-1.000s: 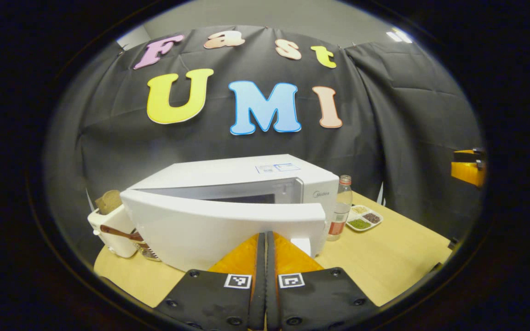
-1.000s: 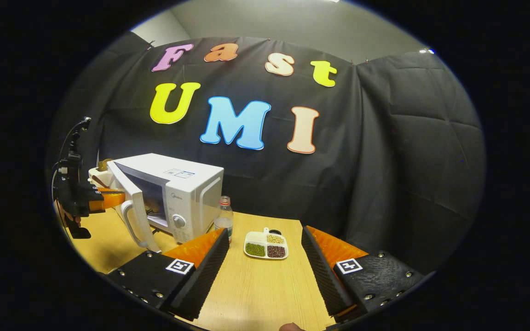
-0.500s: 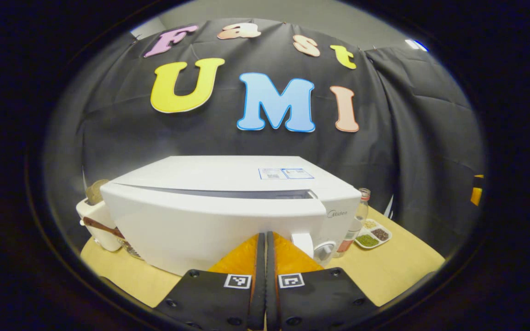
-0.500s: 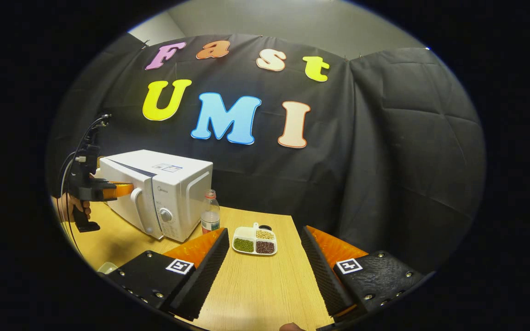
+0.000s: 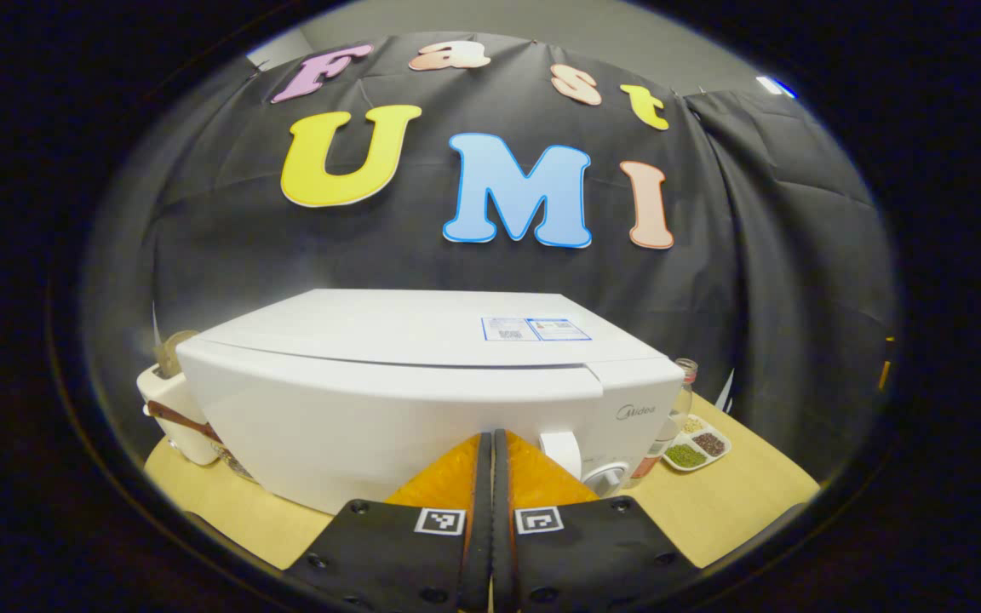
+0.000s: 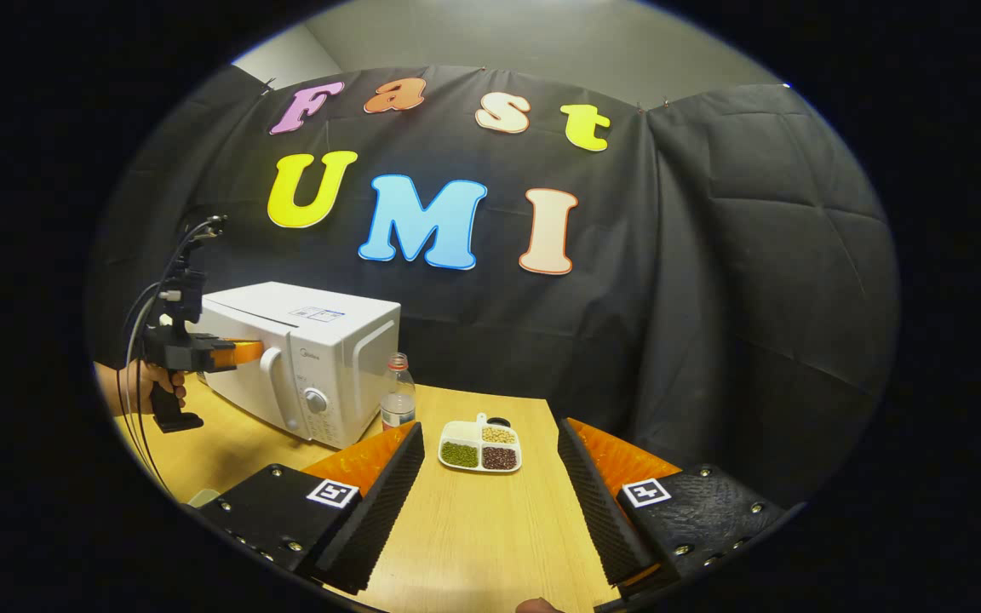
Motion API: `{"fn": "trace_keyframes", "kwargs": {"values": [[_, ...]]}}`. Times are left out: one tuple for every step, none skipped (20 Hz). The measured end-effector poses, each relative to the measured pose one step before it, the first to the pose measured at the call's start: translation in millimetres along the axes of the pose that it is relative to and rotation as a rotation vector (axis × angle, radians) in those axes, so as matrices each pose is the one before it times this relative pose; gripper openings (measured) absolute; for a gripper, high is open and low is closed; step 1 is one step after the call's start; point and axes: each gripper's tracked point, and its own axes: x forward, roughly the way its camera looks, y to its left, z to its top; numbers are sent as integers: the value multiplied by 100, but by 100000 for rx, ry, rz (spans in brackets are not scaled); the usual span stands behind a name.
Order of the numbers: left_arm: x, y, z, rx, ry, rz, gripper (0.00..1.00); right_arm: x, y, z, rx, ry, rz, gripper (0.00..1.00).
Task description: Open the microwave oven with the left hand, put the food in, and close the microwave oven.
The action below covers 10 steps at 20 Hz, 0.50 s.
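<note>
Swung shut, microwave door (image 5: 388, 409) meets pinched-together left gripper (image 5: 490, 443) (seemingly touching); bottle (image 6: 397, 400), tray (image 6: 480, 444) beside.

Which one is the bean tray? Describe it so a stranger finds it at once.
Start at the white microwave on the wooden table. Just past its control side stands a clear bottle; the bean tray lies flat beside that. It is the low white dish, split into compartments of green, pale and dark red beans.

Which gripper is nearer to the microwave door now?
Left. The left gripper, fingers together, is right up against the microwave door beside the handle. The right gripper hovers open over the table, well apart.
</note>
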Motion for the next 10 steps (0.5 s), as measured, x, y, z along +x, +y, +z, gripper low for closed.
{"fn": "trace_keyframes", "kwargs": {"values": [[-201,-84,28,1113,-906,1853,9,-201,519,127,-81,-154,850,97],[33,-389,690,1882,-810,12,7,-250,638,223,558,-679,922,97],[-494,-215,162,1763,1060,591,7,-259,737,237,942,-538,1435,97],[-830,-449,394,644,-1175,-1167,7,-231,925,112,656,-227,1930,98],[-1046,-598,1122,-1456,-2994,-2030,7,-119,698,229,263,-571,1163,97],[-1666,-367,1237,-1781,-2989,-2117,8,-208,619,390,582,-1030,989,97],[-1499,-218,1048,-1502,-2608,-1190,7,-123,781,479,1069,-1193,1077,97],[-1722,-49,721,-1329,-2411,-955,7,-181,622,304,1144,-1158,789,97],[-1555,106,865,-892,-2459,-303,7,-141,617,306,775,-950,141,97],[-1579,265,793,-323,-2417,337,7,-169,698,223,674,-1211,162,97]]}}
